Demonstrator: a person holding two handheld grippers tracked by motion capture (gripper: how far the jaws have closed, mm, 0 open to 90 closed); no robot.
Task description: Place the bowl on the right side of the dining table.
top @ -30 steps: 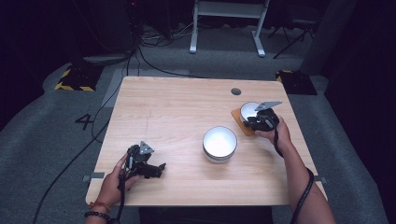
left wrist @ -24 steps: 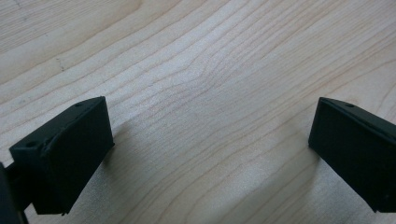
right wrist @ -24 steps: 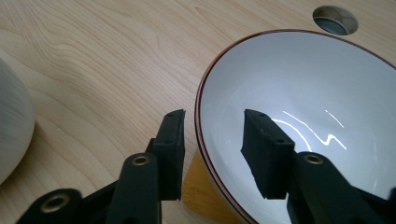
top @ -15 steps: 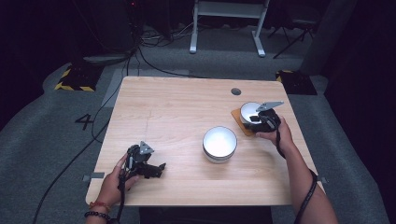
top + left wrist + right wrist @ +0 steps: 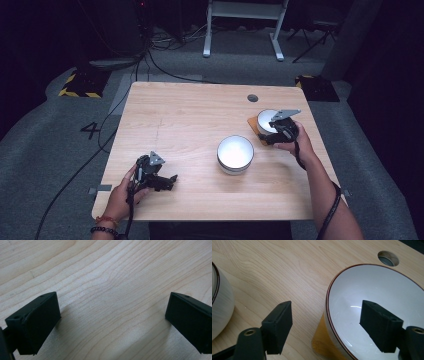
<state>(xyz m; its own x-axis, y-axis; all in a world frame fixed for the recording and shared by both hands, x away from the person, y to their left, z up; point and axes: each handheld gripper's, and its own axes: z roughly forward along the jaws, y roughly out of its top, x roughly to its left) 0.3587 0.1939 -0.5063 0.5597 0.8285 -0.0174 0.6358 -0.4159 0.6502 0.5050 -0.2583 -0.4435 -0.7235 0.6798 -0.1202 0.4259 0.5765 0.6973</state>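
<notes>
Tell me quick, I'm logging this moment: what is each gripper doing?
Left gripper: open, empty, over bare table.
Right gripper: jaws just opened, straddling the rim of the white bowl, not gripping.

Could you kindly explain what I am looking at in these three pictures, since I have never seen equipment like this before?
There is no robot here: a person at a wooden table holds a hand-held two-jaw gripper in each hand. The high view comes from a fixed camera above the table. The other two come from cameras riding on the grippers, looking along their black jaws.

The left gripper rests near the table's front edge, jaws wide apart over bare wood, holding nothing.

The right gripper is at a white bowl that sits on an orange-brown coaster. Its jaws have just been opening and now straddle the rim without pressing it, one jaw inside, one outside.

A second, larger white bowl stands mid-table, and a round hole lies farther back.
</notes>
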